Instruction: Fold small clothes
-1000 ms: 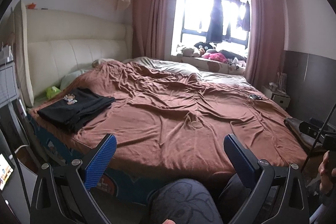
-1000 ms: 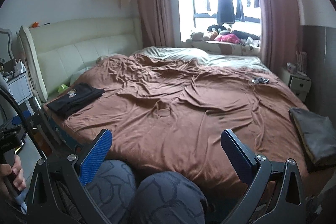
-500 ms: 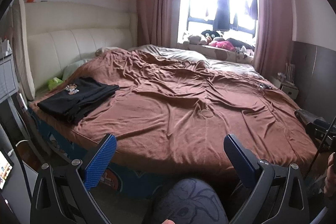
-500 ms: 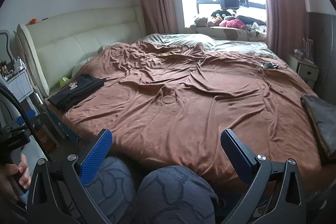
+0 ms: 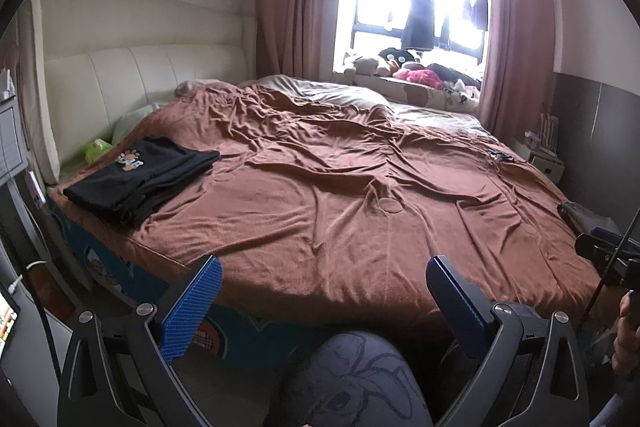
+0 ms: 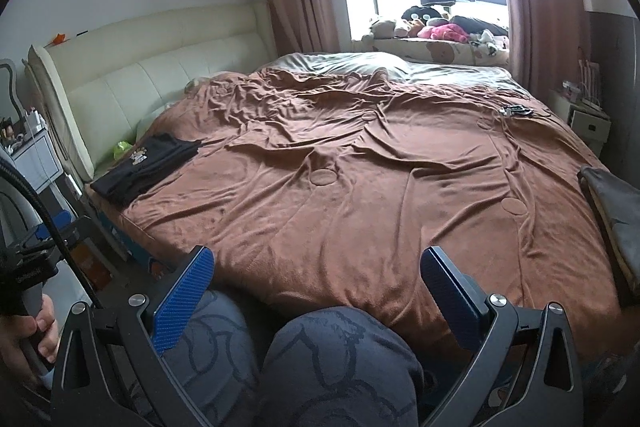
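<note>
Both cameras had tipped lower and pushed a little closer to the bed over the last second, so more of the brown blanket [image 5: 340, 195] filled each view and the ceiling dropped out. Farthest left, near the cream headboard [image 5: 132, 79], a black folded garment [image 5: 140, 171] with a small printed badge lay flat at the bed's corner, just beside a green object [image 5: 96, 149]; it looked set aside there to keep the middle of the bed free as a folding surface. The left gripper [image 5: 322, 301] hung short of the mattress edge with its blue pads spread wide and nothing between them, above the person's patterned knee [image 5: 352, 379]. The right gripper [image 6: 316, 291] was likewise wide apart and empty, held over both knees, probably because no item had been chosen yet. At the far right a grey-brown cloth [image 6: 612, 211] lay on the bed's edge, well apart from the black one; it may be the next piece to fold, though that is a guess.
</note>
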Demonstrator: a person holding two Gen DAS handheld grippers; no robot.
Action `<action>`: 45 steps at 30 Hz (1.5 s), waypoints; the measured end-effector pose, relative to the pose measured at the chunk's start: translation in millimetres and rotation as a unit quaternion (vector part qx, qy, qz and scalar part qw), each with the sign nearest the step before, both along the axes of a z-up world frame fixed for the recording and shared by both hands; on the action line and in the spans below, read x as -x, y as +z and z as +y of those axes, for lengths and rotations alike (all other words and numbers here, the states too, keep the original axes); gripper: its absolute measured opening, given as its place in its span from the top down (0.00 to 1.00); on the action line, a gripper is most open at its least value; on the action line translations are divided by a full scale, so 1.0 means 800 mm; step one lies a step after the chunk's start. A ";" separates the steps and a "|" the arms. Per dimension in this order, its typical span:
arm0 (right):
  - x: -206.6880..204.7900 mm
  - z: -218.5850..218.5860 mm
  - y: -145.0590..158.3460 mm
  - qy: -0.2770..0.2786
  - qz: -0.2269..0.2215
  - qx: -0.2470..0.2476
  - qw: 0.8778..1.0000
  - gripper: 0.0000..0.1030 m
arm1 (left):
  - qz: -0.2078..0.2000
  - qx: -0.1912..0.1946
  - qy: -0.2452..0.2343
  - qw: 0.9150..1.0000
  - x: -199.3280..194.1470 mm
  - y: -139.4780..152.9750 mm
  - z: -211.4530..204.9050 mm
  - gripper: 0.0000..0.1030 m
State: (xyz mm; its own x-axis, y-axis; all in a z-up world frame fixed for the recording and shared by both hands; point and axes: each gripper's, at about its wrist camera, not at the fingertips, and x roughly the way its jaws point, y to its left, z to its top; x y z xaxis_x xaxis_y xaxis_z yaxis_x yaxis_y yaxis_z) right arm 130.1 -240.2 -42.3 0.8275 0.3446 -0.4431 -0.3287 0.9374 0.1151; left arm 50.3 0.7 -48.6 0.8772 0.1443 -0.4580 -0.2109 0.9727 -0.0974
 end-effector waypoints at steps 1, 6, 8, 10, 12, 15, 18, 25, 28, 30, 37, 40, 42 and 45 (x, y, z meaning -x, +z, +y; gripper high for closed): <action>0.001 -0.001 0.001 0.000 0.000 0.000 1.000 0.00 | -0.001 -0.001 0.000 1.000 0.001 0.001 0.000 0.00; 0.000 0.001 0.001 -0.003 0.000 0.003 1.000 0.00 | -0.004 -0.006 -0.001 1.000 0.004 0.002 -0.002 0.00; 0.001 0.000 0.001 -0.005 0.000 0.004 1.000 0.00 | -0.004 -0.004 0.000 1.000 0.004 0.002 -0.002 0.00; 0.002 -0.003 0.001 -0.009 0.000 0.004 1.000 0.00 | -0.004 -0.004 -0.001 1.000 0.004 0.002 -0.002 0.00; 0.001 -0.005 0.000 -0.010 0.002 0.003 1.000 0.00 | -0.006 -0.006 -0.001 1.000 0.005 0.002 -0.003 0.00; 0.000 -0.009 0.000 -0.013 0.001 0.003 1.000 0.00 | -0.006 -0.005 -0.002 1.000 0.006 0.003 -0.004 0.00; -0.001 -0.014 0.000 -0.014 0.002 0.000 1.000 0.00 | -0.006 -0.006 -0.002 1.000 0.006 0.003 -0.006 0.00; -0.005 -0.023 -0.005 -0.013 0.006 -0.008 1.000 0.00 | -0.006 -0.013 0.000 1.000 0.007 0.003 -0.011 0.00; -0.007 -0.026 -0.006 -0.013 0.008 -0.009 1.000 0.00 | -0.008 -0.014 0.004 1.000 0.008 0.003 -0.012 0.00; -0.008 -0.029 -0.006 -0.015 0.010 -0.010 1.000 0.00 | -0.008 -0.012 0.005 1.000 0.008 0.002 -0.011 0.00; -0.006 -0.028 -0.004 -0.017 0.011 -0.011 1.000 0.00 | -0.007 -0.011 0.004 1.000 0.010 0.000 -0.008 0.00; -0.006 -0.026 -0.003 -0.017 0.014 -0.010 1.000 0.00 | -0.012 -0.009 0.007 1.000 0.014 0.001 -0.005 0.00; -0.005 -0.026 -0.002 -0.015 0.015 -0.009 1.000 0.00 | -0.016 -0.006 0.009 1.000 0.017 0.002 -0.002 0.00; -0.004 -0.025 0.000 -0.014 0.016 -0.004 1.000 0.00 | -0.021 -0.005 0.013 1.000 0.023 0.003 0.001 0.00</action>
State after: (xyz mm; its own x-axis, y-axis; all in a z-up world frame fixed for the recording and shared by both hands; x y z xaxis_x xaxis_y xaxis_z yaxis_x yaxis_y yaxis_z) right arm 132.9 -260.2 -42.4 0.8226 0.3244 -0.4669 -0.2981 0.9454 0.1317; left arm 32.1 1.7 -45.9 0.8919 0.1713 -0.4186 -0.2314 0.9680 -0.0970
